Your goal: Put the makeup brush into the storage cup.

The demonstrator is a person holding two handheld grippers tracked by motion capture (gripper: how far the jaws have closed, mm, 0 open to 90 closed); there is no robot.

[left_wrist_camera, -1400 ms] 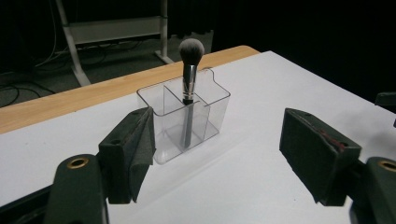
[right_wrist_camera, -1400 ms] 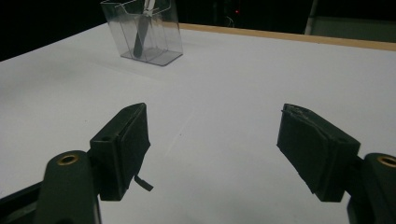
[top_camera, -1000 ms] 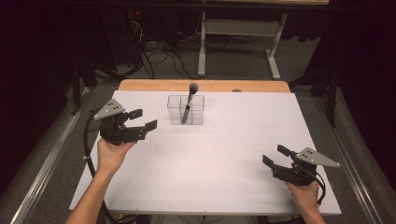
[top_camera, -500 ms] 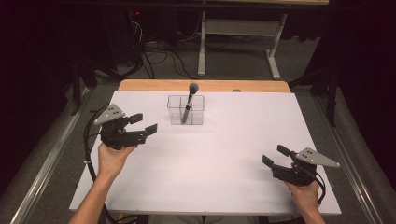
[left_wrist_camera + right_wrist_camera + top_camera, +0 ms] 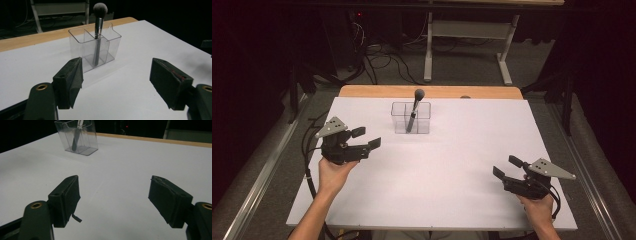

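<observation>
One makeup brush (image 5: 414, 108), head up and slightly tilted, standing in the middle compartment of a clear three-part organizer (image 5: 411, 118) near the far edge of the white table (image 5: 447, 165), just short of the wooden strip (image 5: 432, 91) behind. Seen along the left gripper's jaws, the same brush (image 5: 98, 32) and organizer (image 5: 95, 50) close ahead and a little left of centre. Left gripper (image 5: 364, 139) spread wide and empty, now lower and nearer the person than a second ago, drawn back from the organizer. Probably a release just finished, brush delivered, hand retreating. Right gripper (image 5: 503, 168) likewise wide open, holding nothing, unmoved at the near right of the table, well apart from the organizer (image 5: 77, 137). Little apparently left beyond clearing both hands.
</observation>
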